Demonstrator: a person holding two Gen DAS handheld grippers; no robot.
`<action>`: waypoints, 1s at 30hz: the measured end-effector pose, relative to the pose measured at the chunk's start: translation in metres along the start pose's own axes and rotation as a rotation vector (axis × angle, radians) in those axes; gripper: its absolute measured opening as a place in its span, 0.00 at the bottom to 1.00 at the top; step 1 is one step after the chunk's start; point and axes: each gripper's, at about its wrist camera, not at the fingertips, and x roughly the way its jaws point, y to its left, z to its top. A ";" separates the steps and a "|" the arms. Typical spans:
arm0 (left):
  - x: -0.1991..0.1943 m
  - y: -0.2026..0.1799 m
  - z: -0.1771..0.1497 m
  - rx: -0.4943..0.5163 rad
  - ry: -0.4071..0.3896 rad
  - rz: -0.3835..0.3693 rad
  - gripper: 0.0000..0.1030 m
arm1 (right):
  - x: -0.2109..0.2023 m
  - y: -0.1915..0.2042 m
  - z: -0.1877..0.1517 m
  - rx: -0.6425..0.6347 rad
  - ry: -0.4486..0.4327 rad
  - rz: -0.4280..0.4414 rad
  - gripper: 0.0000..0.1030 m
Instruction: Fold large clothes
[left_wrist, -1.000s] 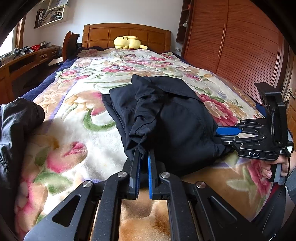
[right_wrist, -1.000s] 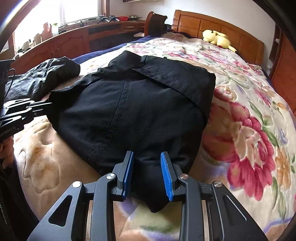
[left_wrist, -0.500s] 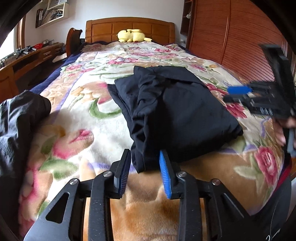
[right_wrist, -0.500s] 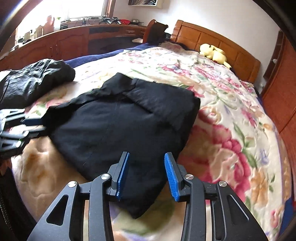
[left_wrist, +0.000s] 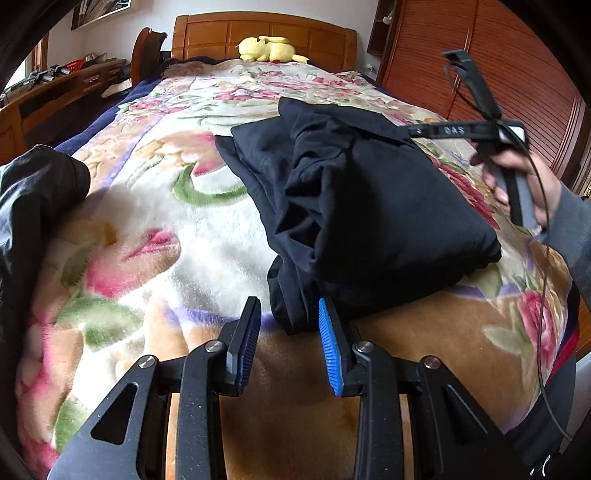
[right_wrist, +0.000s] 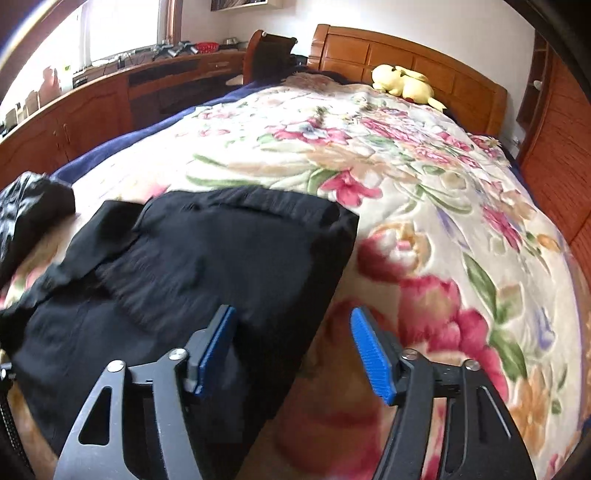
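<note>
Garment (left_wrist: 369, 199): black, folded into a rough rectangle, laid on the floral blanket (left_wrist: 155, 229) of the bed; centre right of the left wrist view, lower left of the right wrist view.

Left tool (left_wrist: 290, 332): bottom centre of its view. Its jaws are parted, having opened within the last second, with the garment's near corner seen just between the blue pads (left_wrist: 330, 347); no pressing is seen.

Right tool (right_wrist: 293, 350): bottom centre of its view, motion-blurred. Its jaws are set wide and have just been opening, with nothing held between them; the garment's right edge is seen beneath the left pad. From the left wrist view it is seen at upper right, raised above the garment, held in a hand (left_wrist: 524, 181) with a grey sleeve.

Second dark garment (left_wrist: 33, 199): bunched at the left edge.

Yellow plush (left_wrist: 267, 48): against the headboard, top centre.
</note>
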 end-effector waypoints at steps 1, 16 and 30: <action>0.001 0.000 0.000 0.001 0.002 -0.001 0.32 | 0.006 -0.001 -0.001 0.002 0.008 0.006 0.73; 0.013 0.004 0.005 -0.042 0.030 -0.040 0.32 | 0.107 -0.044 0.006 0.237 0.158 0.276 0.93; 0.020 0.005 0.012 -0.057 0.039 -0.097 0.18 | 0.099 -0.042 0.007 0.260 0.164 0.363 0.51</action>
